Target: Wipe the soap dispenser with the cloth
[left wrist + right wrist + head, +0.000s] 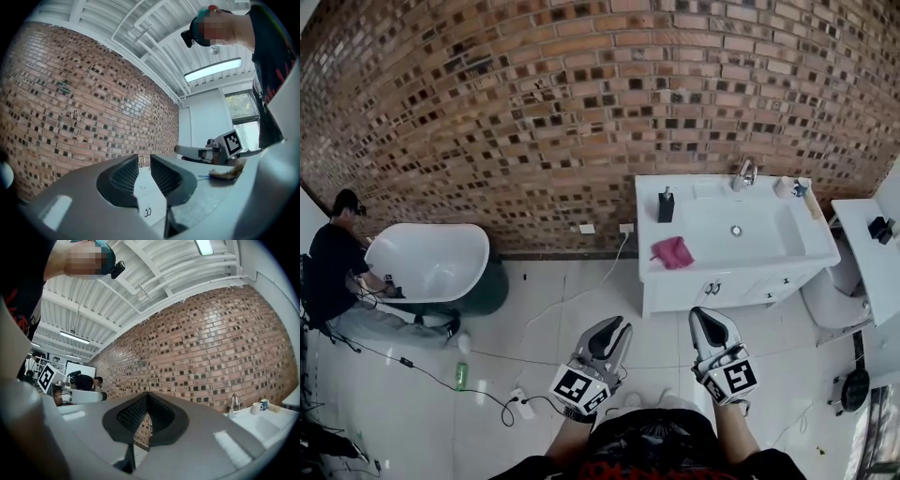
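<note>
The left gripper [614, 330] is held with jaws parted, the right gripper [711, 321] with jaws together; nothing is gripped. The cloth [673, 252] lies at 6 o'clock of the dispenser [666, 205], which may be toppled if wiped unbraced.

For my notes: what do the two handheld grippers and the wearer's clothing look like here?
Both the left gripper and right gripper have pale grey shells, with black ribbed pads lining tapered jaws. Each carries a white cube printed with black square markers. The person wears a dark top with red print.
</note>
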Motion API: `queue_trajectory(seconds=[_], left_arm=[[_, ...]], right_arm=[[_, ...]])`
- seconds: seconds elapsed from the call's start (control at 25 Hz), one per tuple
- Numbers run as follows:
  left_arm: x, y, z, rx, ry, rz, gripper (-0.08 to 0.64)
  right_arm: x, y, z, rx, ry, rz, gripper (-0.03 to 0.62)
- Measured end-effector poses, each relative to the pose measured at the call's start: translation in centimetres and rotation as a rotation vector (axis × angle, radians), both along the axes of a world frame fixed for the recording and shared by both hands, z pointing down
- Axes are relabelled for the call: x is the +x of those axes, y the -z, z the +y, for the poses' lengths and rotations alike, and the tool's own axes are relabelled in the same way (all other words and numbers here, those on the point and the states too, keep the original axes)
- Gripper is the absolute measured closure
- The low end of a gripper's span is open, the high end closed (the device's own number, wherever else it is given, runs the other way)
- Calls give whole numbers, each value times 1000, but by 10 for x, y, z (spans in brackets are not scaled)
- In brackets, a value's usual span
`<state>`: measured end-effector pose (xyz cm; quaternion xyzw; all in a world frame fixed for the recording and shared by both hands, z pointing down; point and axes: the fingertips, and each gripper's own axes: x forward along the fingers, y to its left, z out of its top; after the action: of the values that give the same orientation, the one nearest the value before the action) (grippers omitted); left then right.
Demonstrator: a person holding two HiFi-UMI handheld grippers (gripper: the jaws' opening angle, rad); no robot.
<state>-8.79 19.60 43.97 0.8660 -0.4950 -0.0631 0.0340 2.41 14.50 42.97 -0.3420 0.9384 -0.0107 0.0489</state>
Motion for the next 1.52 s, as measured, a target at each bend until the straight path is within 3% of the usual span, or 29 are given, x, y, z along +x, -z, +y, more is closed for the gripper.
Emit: queue_trajectory(seconds=[0.16, 0.28, 0.44, 0.56, 0.92, 1.2, 1.4, 1.52], left_arm=[[30, 3, 14, -12, 0, -4, 482], [53, 9, 22, -23, -2, 1, 482], [77, 3, 20, -38, 42, -80, 483], [92, 7, 21, -28, 23, -84, 483], [90, 21, 18, 13, -25, -69, 483], [90, 22, 20, 2, -21, -50, 483], [90, 19, 23, -12, -14, -46, 483], [89, 14, 24, -14, -19, -41, 483]], right_arm=[[29, 19, 21, -11, -10, -43, 592], [57, 21, 29, -6, -22, -25, 592], [84, 21, 29, -35, -23, -48, 592], [94, 20, 29, -36, -23, -29, 592], [75, 29, 42, 7, -14, -48, 592], [72, 25, 42, 14, -6, -3, 592], [69, 36, 44, -5, 13, -59, 592], [69, 31, 45, 2, 20, -42, 592]])
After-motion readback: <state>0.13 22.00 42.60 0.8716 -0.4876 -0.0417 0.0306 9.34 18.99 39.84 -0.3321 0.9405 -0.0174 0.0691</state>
